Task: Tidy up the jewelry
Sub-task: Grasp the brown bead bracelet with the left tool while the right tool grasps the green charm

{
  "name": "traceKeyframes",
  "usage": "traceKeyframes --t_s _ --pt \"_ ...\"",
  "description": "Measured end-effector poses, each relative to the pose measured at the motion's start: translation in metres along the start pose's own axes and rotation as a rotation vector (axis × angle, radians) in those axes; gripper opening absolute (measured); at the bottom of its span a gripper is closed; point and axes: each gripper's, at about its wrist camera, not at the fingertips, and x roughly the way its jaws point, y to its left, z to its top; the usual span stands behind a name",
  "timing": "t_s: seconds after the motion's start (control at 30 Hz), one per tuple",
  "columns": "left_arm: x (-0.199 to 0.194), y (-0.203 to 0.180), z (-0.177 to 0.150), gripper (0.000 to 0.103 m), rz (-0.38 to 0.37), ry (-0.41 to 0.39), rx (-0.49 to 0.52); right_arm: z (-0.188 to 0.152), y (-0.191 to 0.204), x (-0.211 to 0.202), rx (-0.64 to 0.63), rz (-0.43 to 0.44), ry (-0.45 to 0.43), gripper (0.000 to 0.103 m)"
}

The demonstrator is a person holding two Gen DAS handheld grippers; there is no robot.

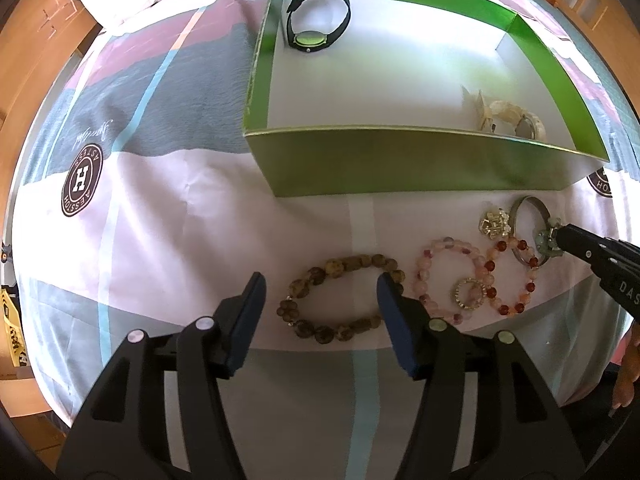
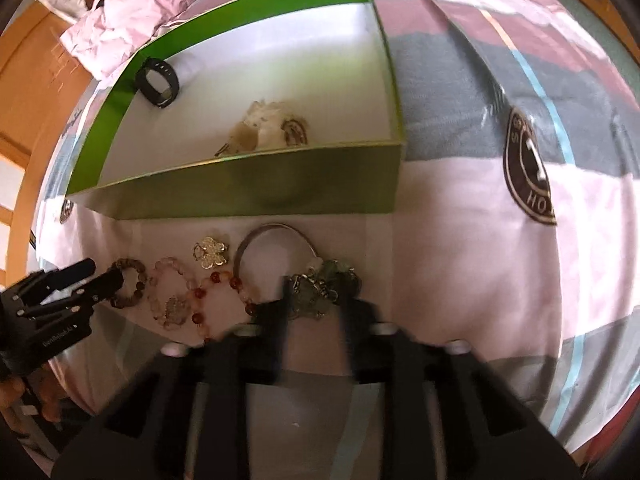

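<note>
My left gripper [image 1: 320, 304] stands open, pointing down over a brown bead bracelet [image 1: 344, 264] that lies flat on the bedspread between its blue pads without being pressed. To the right lie a pink bead bracelet [image 1: 440, 248], a red bead bracelet [image 1: 530, 288], a small gold ring [image 1: 470, 294] and a gold flower brooch [image 1: 494, 222]. My right gripper [image 2: 316, 292] is shut on the green charm [image 2: 320, 284] of a silver bangle [image 2: 272, 230]. Behind them stands a green box [image 1: 400, 160] holding a black watch [image 1: 318, 16] and a cream bracelet [image 1: 512, 116].
Everything rests on a bedspread with pink, grey and white blocks and round brown logos [image 1: 82, 180]. A crumpled pillow [image 2: 132, 12] lies behind the box. Wooden furniture [image 1: 36, 40] lines the sides. A person's hand [image 1: 628, 376] shows at the right edge.
</note>
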Motion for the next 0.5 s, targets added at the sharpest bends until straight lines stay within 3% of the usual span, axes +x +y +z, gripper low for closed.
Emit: traceKeyframes --t_s 0.13,0.17,0.23,0.33,0.43,0.5 --pt "0.003 0.001 0.0 0.055 0.006 0.008 0.003 0.0 0.005 -0.01 -0.022 0.001 -0.042 0.007" --pt "0.004 0.001 -0.001 0.042 0.008 0.014 0.005 0.001 0.004 -0.013 -0.024 -0.007 -0.056 0.007" --pt "0.009 0.001 -0.002 0.03 0.016 0.034 0.012 0.002 0.001 -0.016 -0.028 -0.01 -0.067 0.007" --pt "0.014 0.001 -0.001 0.031 0.028 0.039 0.01 0.002 0.003 -0.016 -0.035 -0.004 -0.06 0.007" --pt "0.018 0.003 0.0 0.041 0.03 0.048 0.0 0.001 0.005 -0.014 -0.041 -0.004 -0.05 0.007" --pt "0.02 0.002 0.001 0.042 0.037 0.05 0.003 0.0 0.005 -0.015 -0.041 -0.005 -0.049 0.007"
